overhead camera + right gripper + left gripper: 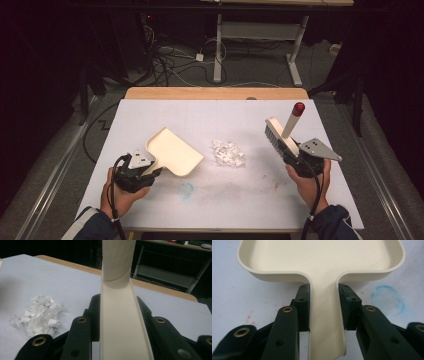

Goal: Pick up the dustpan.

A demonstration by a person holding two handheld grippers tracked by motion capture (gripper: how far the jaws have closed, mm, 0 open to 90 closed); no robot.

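Over table: L gripper [323, 315] jaws clamp dustpan [322, 262] handle, R gripper [117, 322] brush [120, 315].

The room is dark. Beyond the white-topped table [150, 210], cables [170, 60] sprawl across the grey floor [260, 75]. A white-legged desk frame [260, 30] stands behind.

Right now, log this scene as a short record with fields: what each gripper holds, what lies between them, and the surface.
left gripper: shut on the handle of the cream dustpan, pan mouth facing the scraps
right gripper: shut on the cream brush, its red-tipped handle pointing up and away
paper scraps: a small white pile on the table, between dustpan and brush, touching neither
table: pale sheet with faint blue and red stains
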